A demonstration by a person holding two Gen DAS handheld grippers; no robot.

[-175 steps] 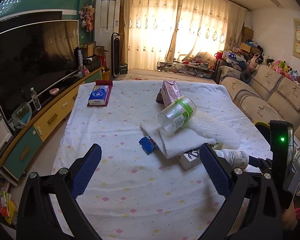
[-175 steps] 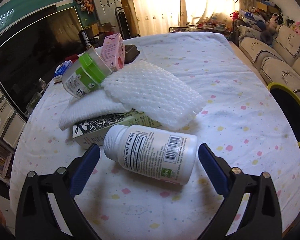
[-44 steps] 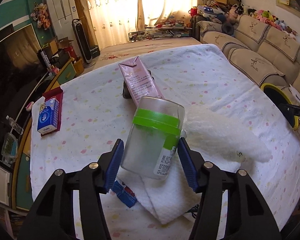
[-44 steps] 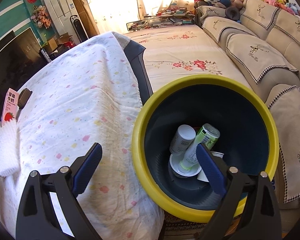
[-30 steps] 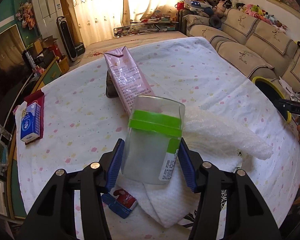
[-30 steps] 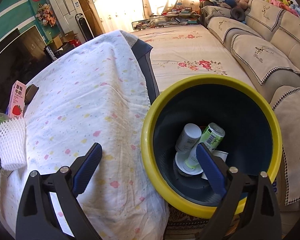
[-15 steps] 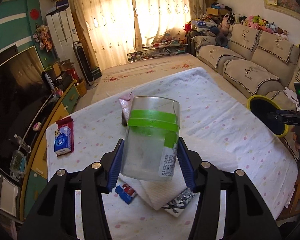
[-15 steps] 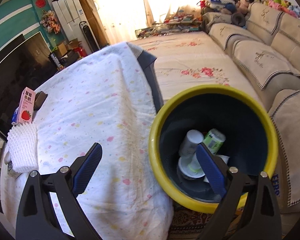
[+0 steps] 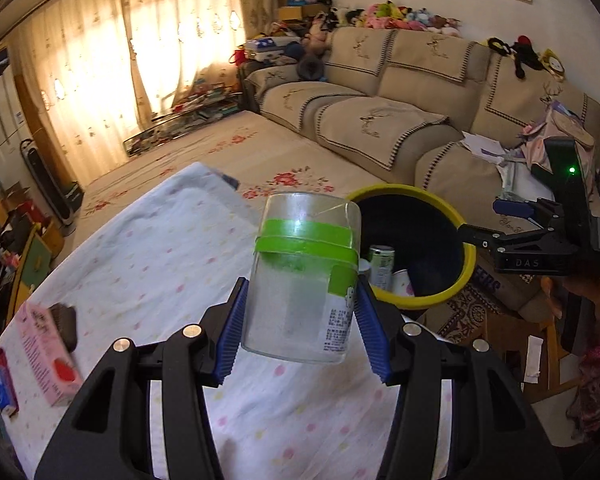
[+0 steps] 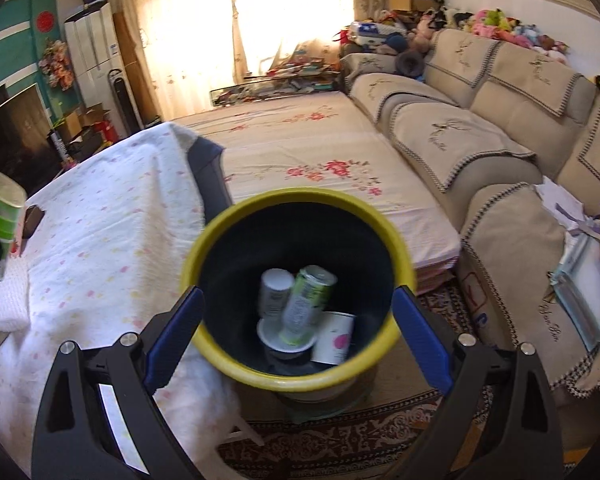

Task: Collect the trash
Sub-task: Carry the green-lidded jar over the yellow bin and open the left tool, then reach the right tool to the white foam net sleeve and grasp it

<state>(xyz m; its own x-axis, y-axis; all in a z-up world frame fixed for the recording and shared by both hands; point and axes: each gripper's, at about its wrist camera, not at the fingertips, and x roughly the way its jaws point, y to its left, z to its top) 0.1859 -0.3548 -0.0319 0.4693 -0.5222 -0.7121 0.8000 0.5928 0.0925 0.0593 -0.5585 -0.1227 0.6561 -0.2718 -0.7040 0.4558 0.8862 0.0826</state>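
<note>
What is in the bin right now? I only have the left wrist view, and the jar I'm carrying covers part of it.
Observer: The right wrist view looks straight into the bin: a white bottle, a green can leaning beside it, a white lid under them and a paper cup with a pink spot.
Operator: Are the right tongs carrying anything?
Observer: No. The right tongs are open and empty, framing the bin.
Operator: What's left beyond my picture?
Observer: A white foam sheet lies on the tablecloth, at the left edge of the right view.
</note>
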